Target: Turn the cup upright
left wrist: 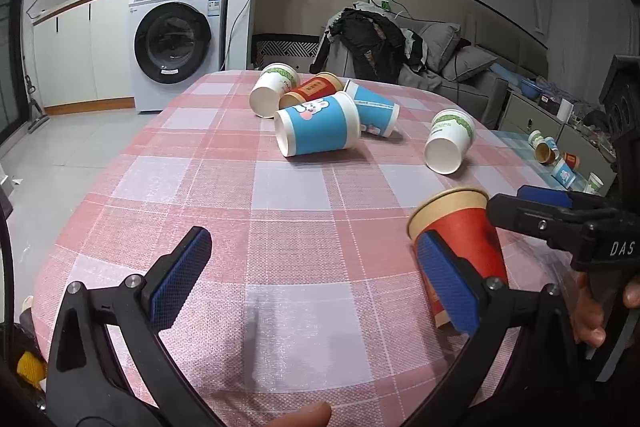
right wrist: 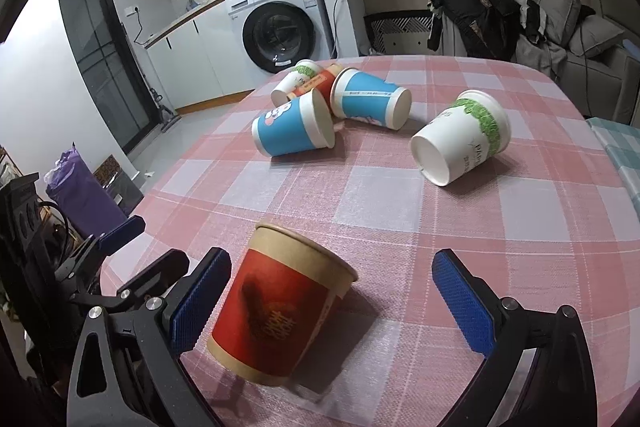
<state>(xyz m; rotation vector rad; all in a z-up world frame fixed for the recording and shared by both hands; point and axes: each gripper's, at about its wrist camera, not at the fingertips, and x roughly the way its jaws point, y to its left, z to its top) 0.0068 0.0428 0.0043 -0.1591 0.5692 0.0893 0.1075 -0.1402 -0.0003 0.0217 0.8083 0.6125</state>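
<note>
A red paper cup with kraft rim [right wrist: 276, 311] stands upright on the checked tablecloth [right wrist: 360, 203], between the fingers of my open right gripper [right wrist: 332, 307], nearer its left pad, not clamped. In the left wrist view the same cup [left wrist: 460, 243] is at the right, behind my left gripper's right pad. My left gripper [left wrist: 316, 279] is open and empty over the cloth [left wrist: 280, 187]. The right gripper's fingers [left wrist: 532, 211] reach in from the right beside the cup.
Several cups lie on their sides in a cluster at the table's far part: a blue one [left wrist: 318, 125], another blue one [left wrist: 374, 107], a red one [left wrist: 312, 89], a white one [left wrist: 274, 87]. A white green-banded cup [left wrist: 450, 141] lies apart on the right. A washing machine stands behind.
</note>
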